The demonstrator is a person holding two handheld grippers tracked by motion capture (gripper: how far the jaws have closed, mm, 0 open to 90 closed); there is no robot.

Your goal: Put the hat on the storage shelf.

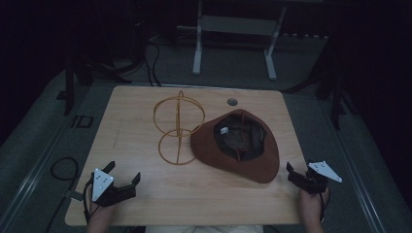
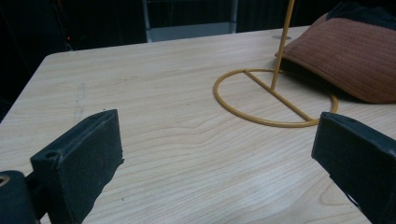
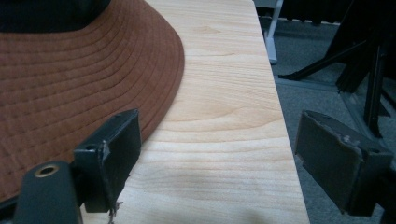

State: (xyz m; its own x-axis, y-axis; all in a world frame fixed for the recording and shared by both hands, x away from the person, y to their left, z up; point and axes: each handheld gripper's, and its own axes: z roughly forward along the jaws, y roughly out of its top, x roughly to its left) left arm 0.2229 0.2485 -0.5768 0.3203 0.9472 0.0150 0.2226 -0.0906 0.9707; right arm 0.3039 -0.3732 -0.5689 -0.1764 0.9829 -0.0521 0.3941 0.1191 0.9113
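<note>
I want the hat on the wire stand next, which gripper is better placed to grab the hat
Right. The right gripper is open beside the brown hat, its brim by one jaw. The left gripper, also open, faces the wire stand.

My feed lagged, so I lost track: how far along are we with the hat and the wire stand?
Nothing looks done yet. The brown hat lies upside down on the table, its brim over the base ring of the yellow wire stand. Nothing is in hand: the left gripper and right gripper are open at the near edge. If it goes on the stand, everything remains.
</note>
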